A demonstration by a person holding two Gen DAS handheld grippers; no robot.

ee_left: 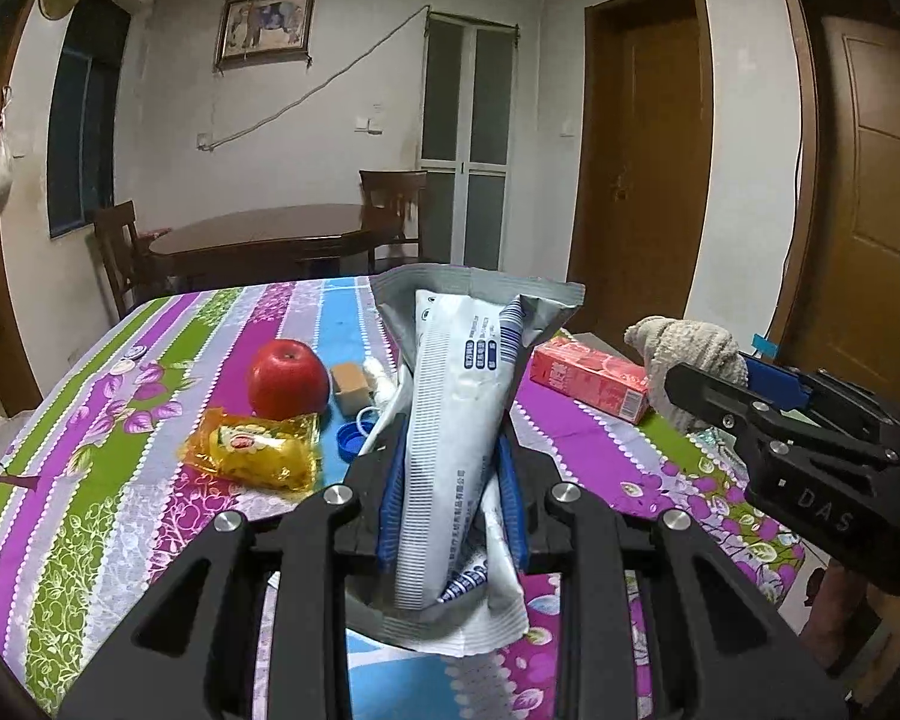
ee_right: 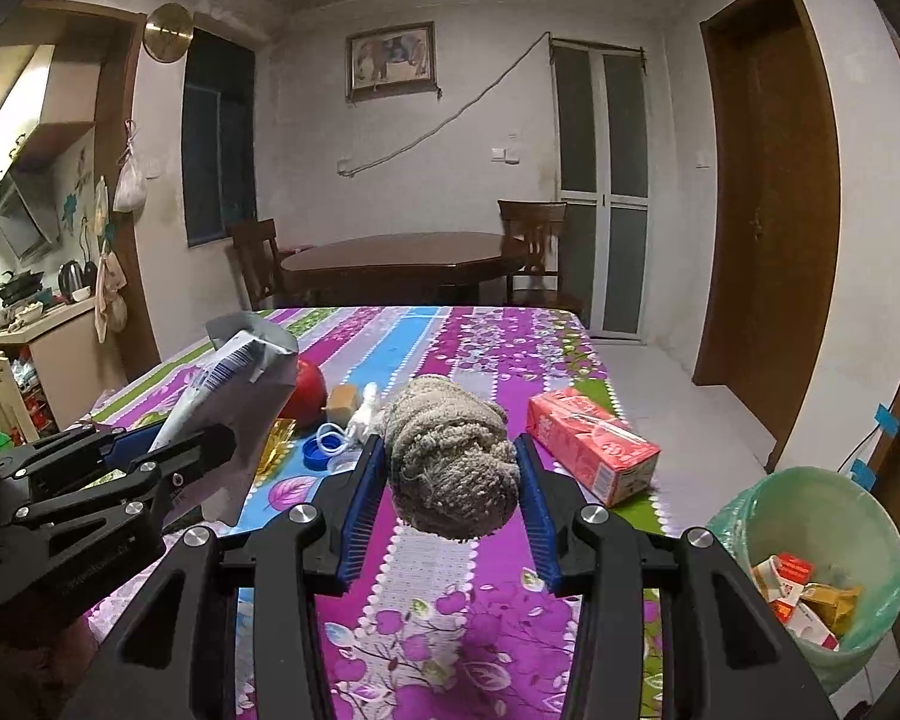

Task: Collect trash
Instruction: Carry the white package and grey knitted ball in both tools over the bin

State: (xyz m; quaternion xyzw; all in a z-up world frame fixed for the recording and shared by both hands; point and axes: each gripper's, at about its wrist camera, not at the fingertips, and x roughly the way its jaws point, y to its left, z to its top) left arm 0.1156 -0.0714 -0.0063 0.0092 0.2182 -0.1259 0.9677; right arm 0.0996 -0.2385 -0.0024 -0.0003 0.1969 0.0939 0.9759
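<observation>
currently a crumpled white and blue wrapper [ee_left: 459, 438] is pinched upright between the blue pads of the left tongs [ee_left: 450, 480], held up off the surface [ee_left: 90, 480], which is covered by a striped floral cloth in purple, green and blue. in the right wrist view the same wrapper [ee_right: 234, 384] is seen at the left, tilted in the left tongs [ee_right: 168, 450]. a rolled grey towel [ee_right: 450, 462] is gripped between the pads of the right tongs [ee_right: 453, 480]; whether its underside touches the cloth cannot be told from this angle. the right tongs [ee_left: 708, 384] also appear at the right edge of the left wrist view, with the towel [ee_left: 684, 354] at their tip.

on the surface a red apple [ee_left: 287, 379] stands beside a small tan block [ee_left: 349, 387], with a yellow snack packet [ee_left: 258, 450] lying just in front of the apple. a blue bottle cap [ee_left: 349, 441] with a white ring is seen near the wrapper. a red carton [ee_right: 591, 447] lies on its side to the right of the towel, apart from it.

a green-lined bin [ee_right: 810, 576] stands on the floor off the right edge of the surface, and red and tan scraps are seen inside it.
</observation>
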